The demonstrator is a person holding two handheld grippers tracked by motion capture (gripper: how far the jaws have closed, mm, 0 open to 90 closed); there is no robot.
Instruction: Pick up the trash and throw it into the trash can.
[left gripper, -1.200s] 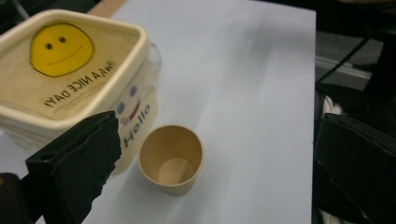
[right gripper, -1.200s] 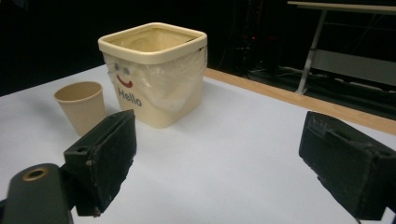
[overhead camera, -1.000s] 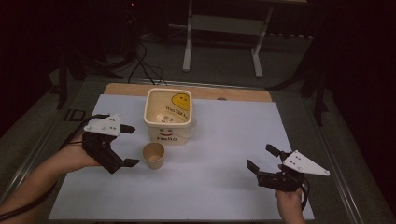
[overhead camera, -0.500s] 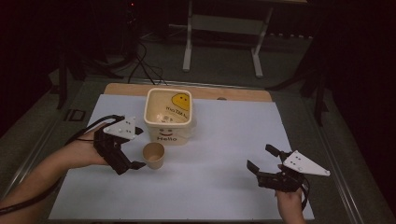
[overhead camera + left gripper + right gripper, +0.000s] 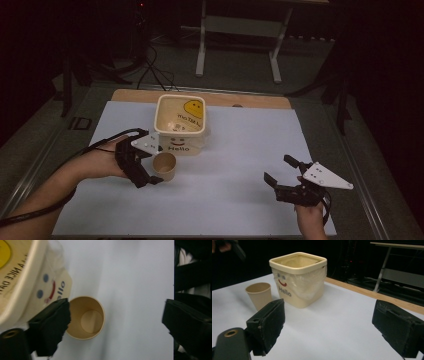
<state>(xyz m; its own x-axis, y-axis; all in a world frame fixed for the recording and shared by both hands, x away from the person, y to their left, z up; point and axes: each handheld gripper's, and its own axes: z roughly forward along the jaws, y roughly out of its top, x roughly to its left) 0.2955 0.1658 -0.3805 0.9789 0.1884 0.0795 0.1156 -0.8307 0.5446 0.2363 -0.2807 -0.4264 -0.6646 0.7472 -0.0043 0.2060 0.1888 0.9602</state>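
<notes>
A: What crowds the left gripper (image 5: 150, 170)?
B: The paper cup (image 5: 86, 317) stands upright between its spread jaws, and the cream tub (image 5: 181, 121) sits just behind the cup, possibly touching it.
A: And elsewhere?
B: Bare white sheet (image 5: 240, 150) stretches from the cup to the right gripper (image 5: 280, 172), unobstructed.

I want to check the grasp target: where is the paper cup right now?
In the high view the paper cup stands on the white sheet, left of centre, just in front of the tub.
</notes>
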